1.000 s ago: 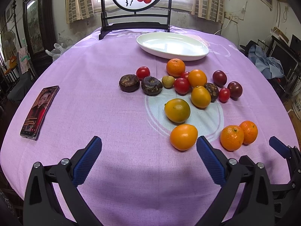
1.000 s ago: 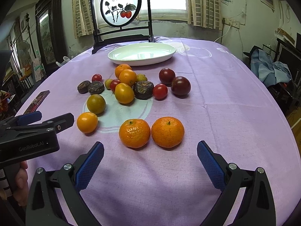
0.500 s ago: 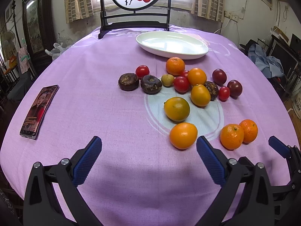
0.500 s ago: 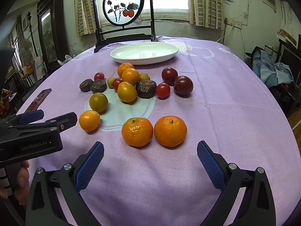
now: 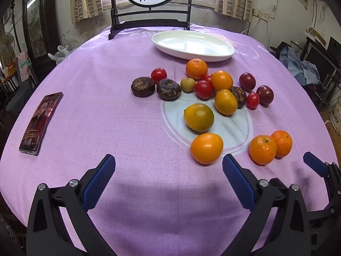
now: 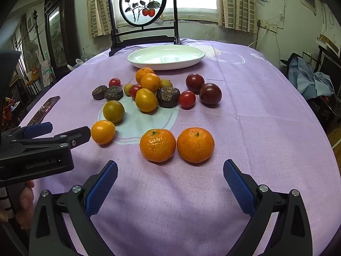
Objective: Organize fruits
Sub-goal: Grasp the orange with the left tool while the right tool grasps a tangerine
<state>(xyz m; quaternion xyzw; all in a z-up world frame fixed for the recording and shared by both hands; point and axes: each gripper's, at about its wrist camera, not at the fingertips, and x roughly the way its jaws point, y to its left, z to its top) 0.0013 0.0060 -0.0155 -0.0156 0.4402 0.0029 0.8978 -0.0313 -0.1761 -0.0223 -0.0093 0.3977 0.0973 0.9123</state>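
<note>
- Two sets of blue fingers (image 5: 98, 183) spread wide, both grippers empty above the purple surface (image 5: 106, 117).
- Left gripper (image 5: 169, 166) hangs low, a smooth orange fruit (image 5: 206, 148) just ahead, toward its right finger.
- Right gripper (image 6: 170, 173) hovers just short of two mandarins (image 6: 157, 145), side by side and touching.
- Farther out, the main fruit cluster (image 6: 147, 93): oranges, red tomatoes, dark plums, brown water chestnuts.
- Beyond that, the white plate (image 6: 191, 60) near the far edge, nothing in it.
- Off left, a phone (image 5: 40, 120) lies flat.
</note>
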